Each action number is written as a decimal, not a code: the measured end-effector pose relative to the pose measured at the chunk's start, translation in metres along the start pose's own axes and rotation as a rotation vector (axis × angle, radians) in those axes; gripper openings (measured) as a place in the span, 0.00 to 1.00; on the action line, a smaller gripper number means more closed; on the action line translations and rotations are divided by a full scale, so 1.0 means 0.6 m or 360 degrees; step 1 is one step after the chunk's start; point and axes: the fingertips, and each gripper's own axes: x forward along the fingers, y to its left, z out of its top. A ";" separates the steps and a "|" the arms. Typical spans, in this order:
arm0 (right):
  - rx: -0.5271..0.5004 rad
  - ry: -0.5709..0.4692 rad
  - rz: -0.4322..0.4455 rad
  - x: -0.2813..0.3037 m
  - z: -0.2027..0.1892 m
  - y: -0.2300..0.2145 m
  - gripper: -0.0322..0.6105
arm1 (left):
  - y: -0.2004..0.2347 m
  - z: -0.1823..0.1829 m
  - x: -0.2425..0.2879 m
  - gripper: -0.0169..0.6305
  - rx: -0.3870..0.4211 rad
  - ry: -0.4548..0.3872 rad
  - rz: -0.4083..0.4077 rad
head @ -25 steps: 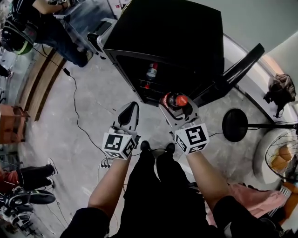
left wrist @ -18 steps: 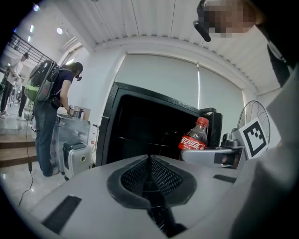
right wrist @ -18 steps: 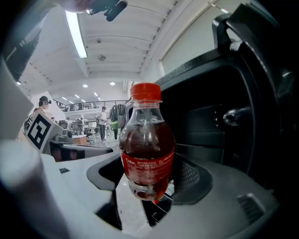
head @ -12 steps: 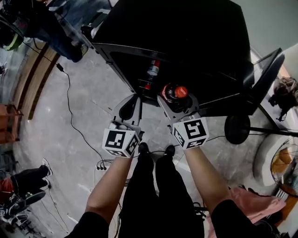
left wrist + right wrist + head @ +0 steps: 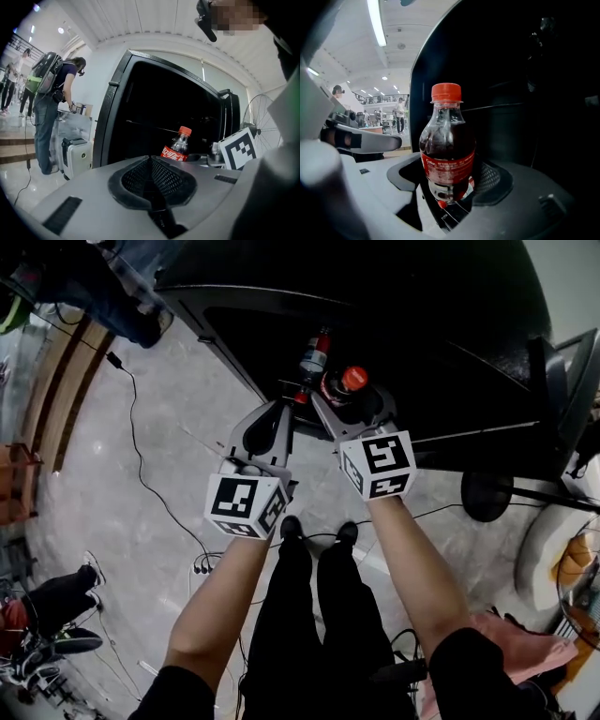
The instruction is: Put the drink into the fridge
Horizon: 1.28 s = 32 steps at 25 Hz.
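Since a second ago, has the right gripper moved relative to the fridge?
Yes. The right gripper, jaws shut on the cola bottle, has moved forward into the fridge opening, nearer the bottle stored inside.

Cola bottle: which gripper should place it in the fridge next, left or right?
Right. The right gripper is shut on the cola bottle, holding it upright just in front of the open fridge. The left gripper has its jaws together on nothing, so it would first need a handover.

Head view looks steeply down; both gripper views face close into the fridge (image 5: 375, 296), which all three share.
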 end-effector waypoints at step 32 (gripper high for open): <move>-0.0098 0.0131 0.0022 0.170 -0.052 -0.023 0.53 | 0.049 -0.062 0.052 0.05 -0.0081 0.0020 0.0040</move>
